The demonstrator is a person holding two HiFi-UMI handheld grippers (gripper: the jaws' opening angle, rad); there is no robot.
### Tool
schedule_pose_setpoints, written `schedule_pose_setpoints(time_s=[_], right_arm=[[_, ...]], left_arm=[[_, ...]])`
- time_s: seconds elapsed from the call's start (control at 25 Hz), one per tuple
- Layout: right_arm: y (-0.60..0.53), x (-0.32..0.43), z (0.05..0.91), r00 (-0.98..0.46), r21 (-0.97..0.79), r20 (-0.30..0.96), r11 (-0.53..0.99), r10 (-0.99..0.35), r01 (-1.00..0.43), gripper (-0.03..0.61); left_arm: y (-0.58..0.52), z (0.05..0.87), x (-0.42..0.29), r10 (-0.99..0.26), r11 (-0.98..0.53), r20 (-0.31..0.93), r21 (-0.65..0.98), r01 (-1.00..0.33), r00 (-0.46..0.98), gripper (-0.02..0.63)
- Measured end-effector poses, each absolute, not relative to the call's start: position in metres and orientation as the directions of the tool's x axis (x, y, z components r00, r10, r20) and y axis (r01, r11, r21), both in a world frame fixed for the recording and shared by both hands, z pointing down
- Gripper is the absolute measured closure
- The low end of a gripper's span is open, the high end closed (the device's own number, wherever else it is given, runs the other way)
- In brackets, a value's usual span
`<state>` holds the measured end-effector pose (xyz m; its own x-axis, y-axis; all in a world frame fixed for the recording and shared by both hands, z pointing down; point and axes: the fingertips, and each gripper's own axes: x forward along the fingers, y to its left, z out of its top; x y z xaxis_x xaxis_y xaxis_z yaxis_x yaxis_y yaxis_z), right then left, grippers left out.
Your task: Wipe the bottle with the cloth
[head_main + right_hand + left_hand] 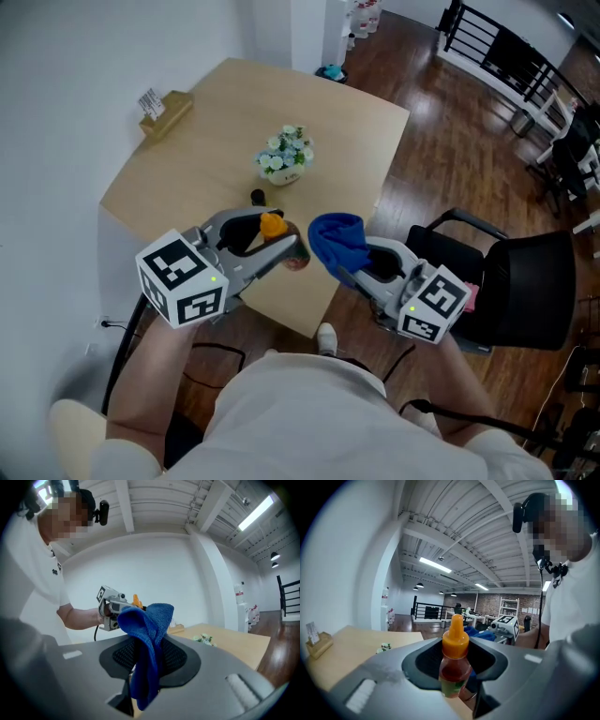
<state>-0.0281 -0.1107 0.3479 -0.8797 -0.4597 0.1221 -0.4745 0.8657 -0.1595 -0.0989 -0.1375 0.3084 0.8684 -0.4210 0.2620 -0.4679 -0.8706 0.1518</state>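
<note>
My left gripper (277,246) is shut on a small sauce bottle (454,667) with an orange cap (273,224) and red contents, held upright above the table's near edge. In the left gripper view the bottle stands between the jaws, its cap (455,637) poking above them. My right gripper (349,266) is shut on a blue cloth (338,240), bunched and hanging from the jaws (146,648). The cloth sits just right of the bottle, a small gap between them in the head view. The left gripper (110,606) shows behind the cloth in the right gripper view.
A light wooden table (216,141) carries a small pot of flowers (285,159), a dark small object (257,197) beside it and a card holder (161,110) at the far left. A black office chair (506,281) stands to the right on the wood floor.
</note>
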Motion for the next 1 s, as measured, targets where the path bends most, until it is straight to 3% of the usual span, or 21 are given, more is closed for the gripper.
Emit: schedule_pose_setpoints(time_s=[0.28,1.0], right_arm=[[-0.086,-0.045,0.308,-0.914,-0.07,0.06,0.912,-0.402,-0.405,0.462],[-0.083,-0.032,0.405,-0.901,-0.21,0.198,0.881,-0.386,-0.423,0.462]], left_arm=[[-0.15,0.325,-0.086,-0.426,-0.857,0.279,0.182,-0.483,0.861,0.453],[-0.152,0.276,-0.08,-0.462,-0.854,0.209,0.156,-0.496,0.862,0.453]])
